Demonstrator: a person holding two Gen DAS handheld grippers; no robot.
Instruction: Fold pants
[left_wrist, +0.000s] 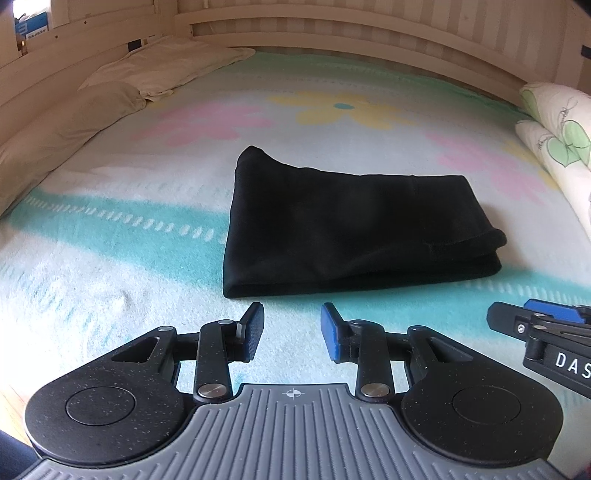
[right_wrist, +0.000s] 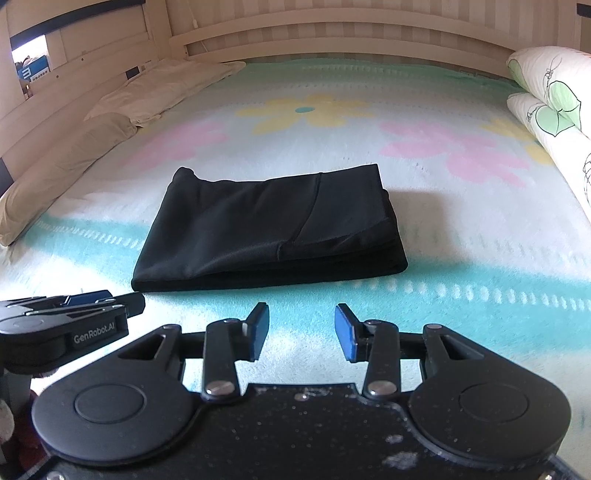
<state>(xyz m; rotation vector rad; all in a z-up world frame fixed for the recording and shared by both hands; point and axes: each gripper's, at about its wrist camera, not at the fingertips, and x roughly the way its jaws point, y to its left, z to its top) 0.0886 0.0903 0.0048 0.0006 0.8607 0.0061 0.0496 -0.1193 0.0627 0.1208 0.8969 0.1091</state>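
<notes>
pants: black pants lie folded into a compact stacked rectangle in the middle of the bed, on the flowered blanket. Layers show along the right edge in my right view; near edge is a clean fold line.
left tool: left gripper released, pads apart, nothing but blanket between them. It hangs just short of the bundle's near edge, angled down, not touching cloth.
right tool: right gripper likewise unclenched and empty, also near side of the bundle, apart from it. I see it at the right edge of the left view too.
why placed so: I read both tools parked side by side in front of the bundle as a stand-off pose. Neither is lined up on a corner or edge to pinch.
why the bundle sits there: centre of the bed leaves flat blanket all round, clear of the cream pillows at left and the leaf-print bedding at right, so no snagging.
progress: my judgement, folding looks done or one fold from done. Far-left corner bulges up a bit, top layer slightly skewed.
next, if any: either tidy that corner or halve the bundle again. That needs a pinch on the right-hand layered edge, all layers caught together.
risk: slippery-looking fabric; grabbing only the top layer would peel the stack open.
</notes>
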